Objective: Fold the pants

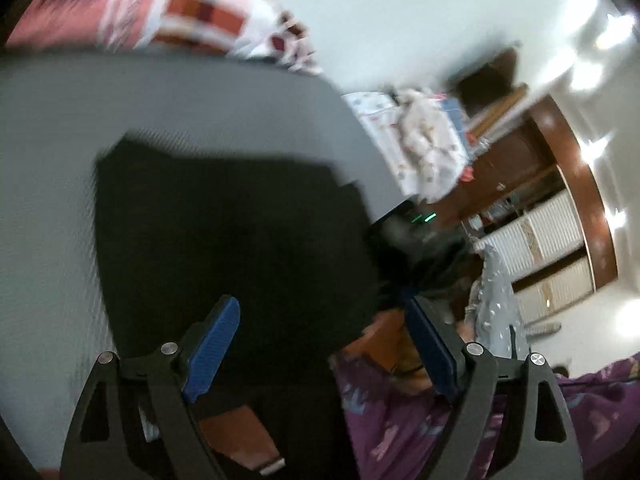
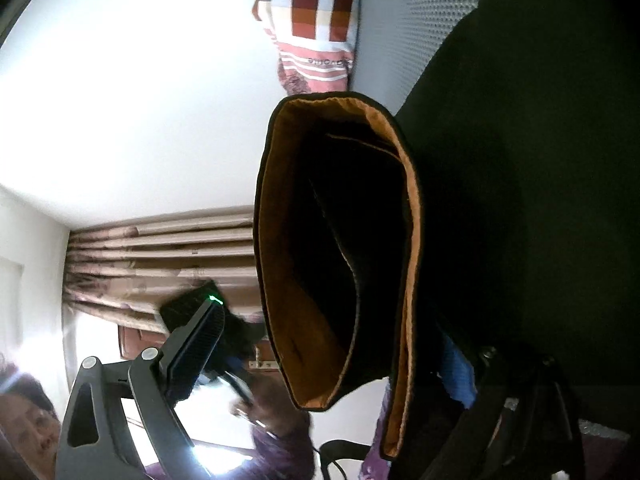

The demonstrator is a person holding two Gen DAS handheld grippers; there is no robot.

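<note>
Pants: your black pants (image 1: 224,232) lie as a dark, roughly square slab on the grey mat (image 1: 60,128), filling the middle of the left wrist view and running down to 6 o'clock between your left fingers. In the right wrist view the same pants (image 2: 520,200) fill the whole 3 o'clock side.
Leg opening: the right wrist view looks straight into an open cuff with an orange-brown lining (image 2: 280,240) at centre; it curls up off the rest of the fabric.
Left gripper: your left gripper (image 1: 320,344) stands wide apart, the blue pads (image 1: 218,340) at 7 and 5 o'clock with nothing pinched between them. The dark cloth lies beneath the gap; the blur hides whether any pad touches it.
Right gripper: your right gripper (image 2: 332,352) shows its near finger (image 2: 196,344) clear of the cloth at 7 o'clock. The far finger at 5 o'clock is mostly buried in black fabric, with only a bit of blue pad showing. The spread is wide and the lined cuff hangs in the gap, but you cannot tell whether the fingers are clamping it.
Surroundings: a red-and-white plaid cloth (image 1: 192,12) sits at 11 o'clock beyond the mat, and a purple patterned fabric (image 1: 400,420) at 5 o'clock in the left wrist view.
</note>
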